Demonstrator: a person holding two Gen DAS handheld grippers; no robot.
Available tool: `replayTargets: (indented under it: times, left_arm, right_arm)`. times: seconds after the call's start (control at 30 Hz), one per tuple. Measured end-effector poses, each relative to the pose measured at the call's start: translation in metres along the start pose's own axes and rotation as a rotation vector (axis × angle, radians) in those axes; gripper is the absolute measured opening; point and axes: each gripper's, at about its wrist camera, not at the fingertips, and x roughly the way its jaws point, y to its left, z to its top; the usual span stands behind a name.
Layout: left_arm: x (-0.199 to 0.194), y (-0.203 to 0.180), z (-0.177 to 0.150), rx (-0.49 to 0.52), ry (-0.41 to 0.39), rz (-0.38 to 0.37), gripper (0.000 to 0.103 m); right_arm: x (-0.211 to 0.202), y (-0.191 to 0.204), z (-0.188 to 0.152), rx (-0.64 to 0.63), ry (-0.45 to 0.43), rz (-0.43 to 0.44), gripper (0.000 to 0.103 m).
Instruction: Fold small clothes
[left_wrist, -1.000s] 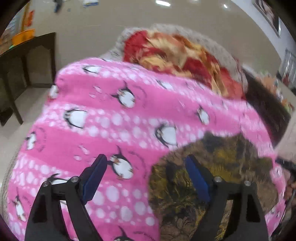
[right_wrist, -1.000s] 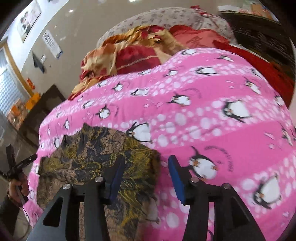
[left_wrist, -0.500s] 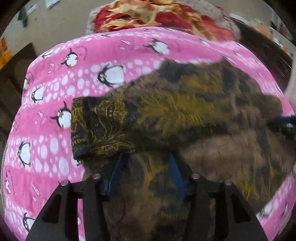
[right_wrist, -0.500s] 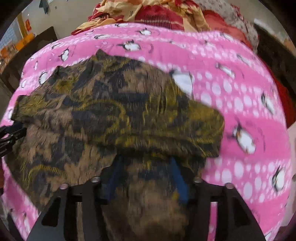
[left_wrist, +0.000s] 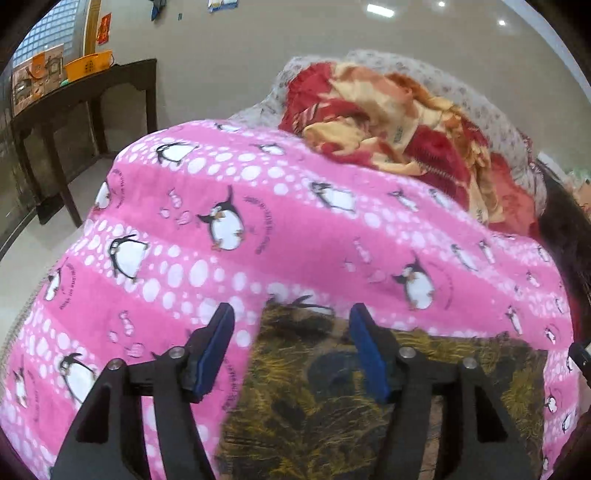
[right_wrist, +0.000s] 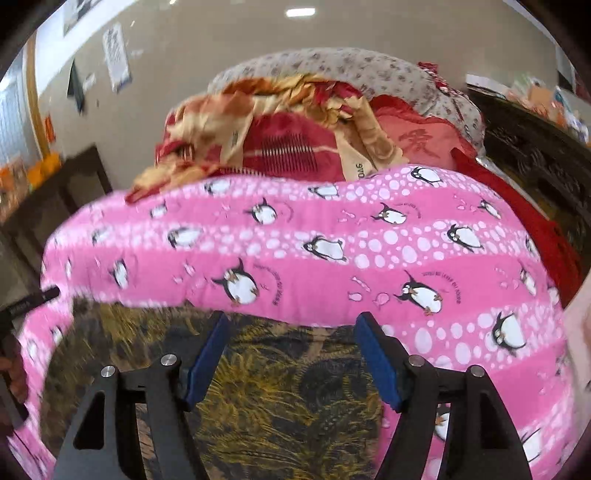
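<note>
A small dark garment with a yellow and brown leaf print (left_wrist: 332, 413) lies flat on a pink penguin blanket (left_wrist: 258, 229). My left gripper (left_wrist: 291, 347) is open and empty above the garment's far left edge. In the right wrist view the garment (right_wrist: 280, 406) lies under my right gripper (right_wrist: 291, 354), which is open and empty above its far right part. The blanket (right_wrist: 332, 273) spreads beyond it.
A heap of red and yellow bedding (left_wrist: 399, 125) and a grey patterned pillow (right_wrist: 351, 70) lie at the far end. A dark wooden table (left_wrist: 81, 110) stands at the left. Dark furniture (right_wrist: 535, 147) stands at the right. The other gripper's tip (right_wrist: 29, 302) shows at the left.
Half a second ago both grippers were shut on the garment's near edge. Now both are open and lifted back, and the garment lies lower in each view.
</note>
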Motion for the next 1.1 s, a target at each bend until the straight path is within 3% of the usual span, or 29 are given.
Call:
replayTargets:
  times: [0.13,0.17,0.23,0.27,0.3,0.33,0.37,0.4,0.5,0.63,0.73,0.83,0.9,1.0,1.1]
  left_arm:
    - [0.024,-0.023,-0.027,0.018,0.044,-0.054,0.071]
    - [0.033,-0.025,-0.039,0.034,0.054,-0.039,0.071]
    - [0.047,-0.023,-0.056,0.093,0.057,0.021,0.071]
    - [0.048,-0.013,-0.064,0.076,0.058,-0.005,0.071]
    - [0.041,-0.005,-0.062,0.038,0.029,-0.046,0.071]
    - [0.038,0.003,-0.06,0.017,0.008,-0.038,0.071]
    - [0.04,0.009,-0.06,0.001,0.019,-0.007,0.071]
    - [0.047,0.018,-0.059,-0.045,0.054,-0.024,0.071]
    - [0.051,0.031,-0.056,-0.115,0.054,-0.08,0.072]
    - [0.058,0.016,-0.053,-0.063,0.07,-0.063,0.084]
    - [0.058,0.013,-0.053,-0.057,0.073,-0.063,0.086]
    - [0.058,0.014,-0.054,-0.05,0.085,-0.071,0.09]
    - [0.051,0.008,-0.054,-0.017,0.102,-0.031,0.091]
    - [0.017,-0.005,-0.062,0.025,0.052,-0.03,0.091]
    - [-0.03,-0.033,-0.091,0.127,0.022,-0.101,0.091]
  right_arm:
    - [0.019,0.006,-0.01,0.087,0.004,-0.038,0.076]
    - [0.028,0.009,-0.017,0.095,0.017,-0.036,0.076]
    - [0.055,0.013,-0.035,0.043,0.048,-0.08,0.076]
    - [0.064,0.011,-0.045,0.006,0.064,-0.111,0.076]
    - [0.072,0.002,-0.053,0.013,0.089,-0.096,0.076]
    - [0.071,-0.008,-0.054,0.059,0.085,-0.053,0.075]
    - [0.066,-0.019,-0.052,0.099,0.049,-0.05,0.075]
    - [0.066,-0.026,-0.052,0.114,0.043,-0.04,0.075]
    - [0.077,-0.041,-0.051,0.177,0.076,0.036,0.075]
    - [0.079,-0.041,-0.052,0.176,0.079,0.063,0.077]
    - [0.078,-0.042,-0.053,0.19,0.087,0.075,0.078]
    - [0.065,-0.035,-0.053,0.179,0.128,0.02,0.078]
    - [0.042,-0.018,-0.055,0.107,0.135,-0.037,0.078]
    - [-0.007,0.015,-0.067,-0.031,0.107,0.047,0.08]
    - [-0.048,0.044,-0.093,-0.18,0.057,0.046,0.084]
